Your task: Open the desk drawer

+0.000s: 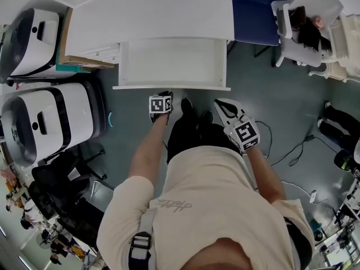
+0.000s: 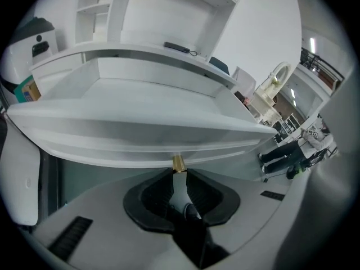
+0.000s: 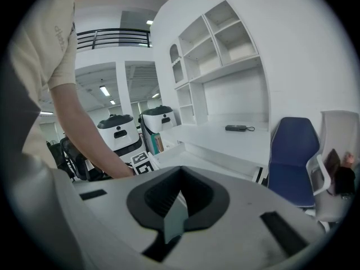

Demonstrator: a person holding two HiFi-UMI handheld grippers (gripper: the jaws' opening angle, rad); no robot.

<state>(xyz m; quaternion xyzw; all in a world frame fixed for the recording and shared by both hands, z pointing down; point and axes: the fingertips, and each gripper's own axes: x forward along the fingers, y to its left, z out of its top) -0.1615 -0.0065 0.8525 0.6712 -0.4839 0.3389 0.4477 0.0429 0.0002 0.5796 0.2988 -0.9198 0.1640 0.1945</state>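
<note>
The white desk [image 1: 152,16] has its drawer [image 1: 169,61] pulled out, and the inside shows bare and white. In the left gripper view the drawer front [image 2: 140,145] fills the width just ahead of the jaws. A small brass knob [image 2: 179,163] sits under it, right at the jaw tips. My left gripper [image 2: 179,172] is shut on that knob; in the head view the left gripper [image 1: 167,95] touches the middle of the drawer's front edge. My right gripper [image 1: 220,102] hangs apart, below and right of the drawer, shut with nothing held, angled toward the desk [image 3: 225,136].
Two white machines [image 1: 45,117] [image 1: 28,41] and a cardboard box [image 1: 66,49] stand at the left. A blue chair [image 1: 254,10] is tucked right of the drawer. A black device [image 2: 177,47] lies on the desktop. Cables [image 1: 292,151] trail on the floor at right.
</note>
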